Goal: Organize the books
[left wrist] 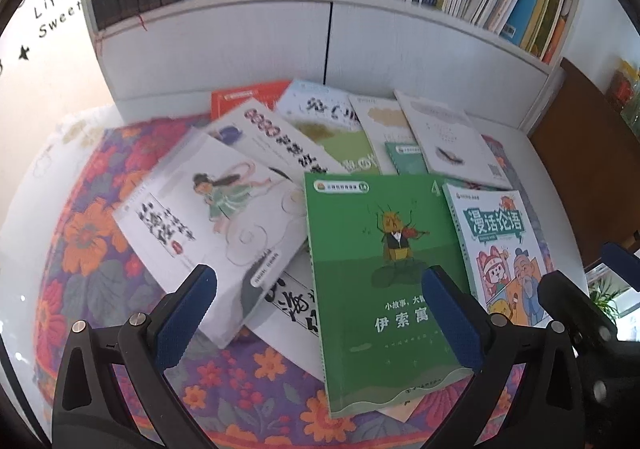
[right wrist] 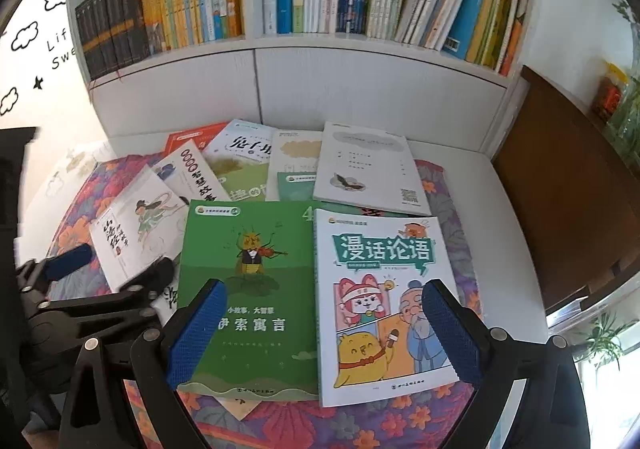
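Note:
Several books lie scattered flat on a floral cloth [left wrist: 80, 241]. A green book with a violin-playing insect [left wrist: 384, 273] [right wrist: 248, 289] lies in front. A white comic-cover book [right wrist: 384, 305] [left wrist: 500, 245] lies to its right. A white book with a girl drawing [left wrist: 208, 225] [right wrist: 132, 233] lies to the left. My left gripper [left wrist: 320, 309] is open and empty, above the green and white books. My right gripper [right wrist: 320, 325] is open and empty, above the green and comic books. The left gripper also shows at the left of the right wrist view [right wrist: 116, 261].
A white bookshelf [right wrist: 360, 77] full of upright books stands behind the table. More books [right wrist: 368, 169] lie at the back of the cloth. A brown wooden panel [right wrist: 560, 189] stands at the right, with plants near the window.

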Demonstrator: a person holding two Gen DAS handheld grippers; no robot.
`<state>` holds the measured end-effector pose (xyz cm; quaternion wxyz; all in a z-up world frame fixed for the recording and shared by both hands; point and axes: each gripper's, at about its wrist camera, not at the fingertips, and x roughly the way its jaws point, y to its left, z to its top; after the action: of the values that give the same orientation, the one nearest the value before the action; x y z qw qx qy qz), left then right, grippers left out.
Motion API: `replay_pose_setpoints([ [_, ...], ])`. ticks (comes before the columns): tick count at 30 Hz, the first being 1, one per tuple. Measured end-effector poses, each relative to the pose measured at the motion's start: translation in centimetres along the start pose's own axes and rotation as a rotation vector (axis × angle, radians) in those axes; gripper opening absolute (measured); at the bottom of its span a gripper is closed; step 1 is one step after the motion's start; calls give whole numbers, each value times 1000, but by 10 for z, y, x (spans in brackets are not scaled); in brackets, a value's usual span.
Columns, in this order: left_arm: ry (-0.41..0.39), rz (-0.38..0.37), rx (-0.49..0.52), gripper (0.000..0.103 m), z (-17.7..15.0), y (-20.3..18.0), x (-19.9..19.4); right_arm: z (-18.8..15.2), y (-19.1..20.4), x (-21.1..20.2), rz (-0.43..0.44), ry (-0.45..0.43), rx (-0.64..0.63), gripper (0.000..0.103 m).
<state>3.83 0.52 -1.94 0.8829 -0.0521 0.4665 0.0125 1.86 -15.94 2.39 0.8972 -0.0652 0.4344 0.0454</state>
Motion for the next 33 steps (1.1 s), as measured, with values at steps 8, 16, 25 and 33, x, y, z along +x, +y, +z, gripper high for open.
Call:
replay_pose_setpoints([
  [8,-9,-37,-26,102,4,7,0,-1,7,2,-22,-2,-40,97],
  [16,-18,-30,-48,102,7,17,-2,-1,7,1,-30,-9,-40,97],
  [25,0,-97,-84,102,9,26,-2,-1,10,1,-24,-12,-56,97],
  [33,-8,-95,-89,102,8,26,-3,-1,12,3,-22,-12,-59,97],
])
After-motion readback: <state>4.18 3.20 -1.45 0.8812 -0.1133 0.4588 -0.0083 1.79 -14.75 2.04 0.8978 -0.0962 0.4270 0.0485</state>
